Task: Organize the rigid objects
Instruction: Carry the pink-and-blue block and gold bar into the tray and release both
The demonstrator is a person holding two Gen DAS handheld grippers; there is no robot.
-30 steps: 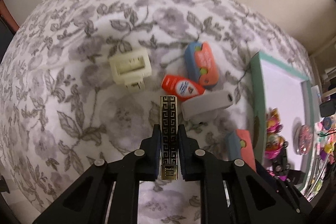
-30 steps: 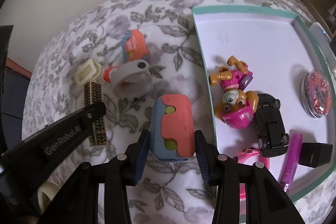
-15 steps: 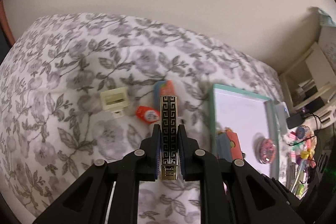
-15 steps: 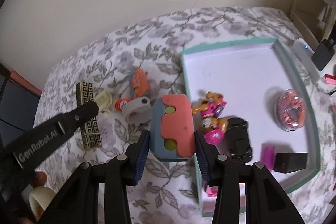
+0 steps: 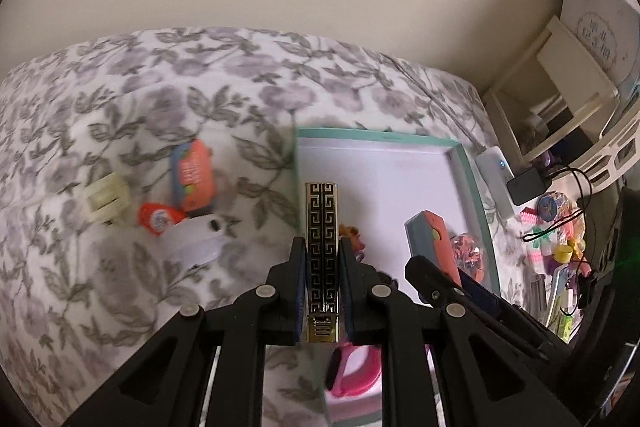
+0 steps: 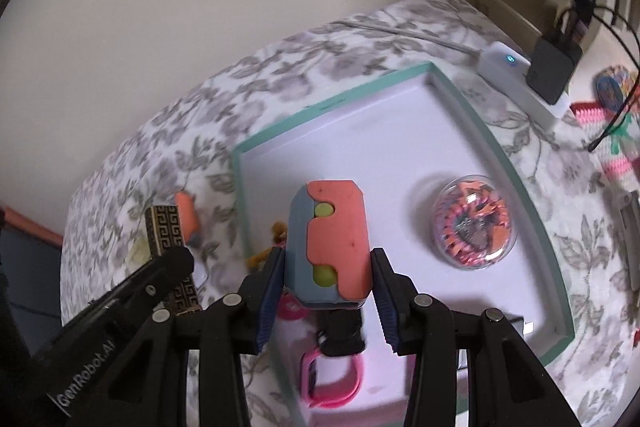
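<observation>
My left gripper (image 5: 322, 251) is shut on a black and gold patterned bar (image 5: 321, 227) and holds it in the air over the left rim of the teal-edged white tray (image 5: 472, 183). My right gripper (image 6: 326, 267) is shut on a blue and coral block (image 6: 330, 243) and holds it above the tray (image 6: 512, 163). That block (image 5: 434, 243) also shows in the left wrist view, and the bar (image 6: 170, 239) in the right wrist view. A second coral and blue block (image 5: 192, 177), a cream plug (image 5: 106, 197), an orange tube (image 5: 158, 219) and a grey holder (image 5: 196, 241) lie on the floral bedspread.
In the tray lie a clear round case of orange bits (image 6: 472, 223), a pink watch (image 6: 332, 379), a black toy car (image 6: 342, 333) and a toy pup, mostly hidden. A white power strip (image 6: 520, 79) with a black adapter lies beyond the tray. Clutter sits to the right.
Both grippers have risen and swung right with their loads. They now hang over the tray instead of over the bedspread.
</observation>
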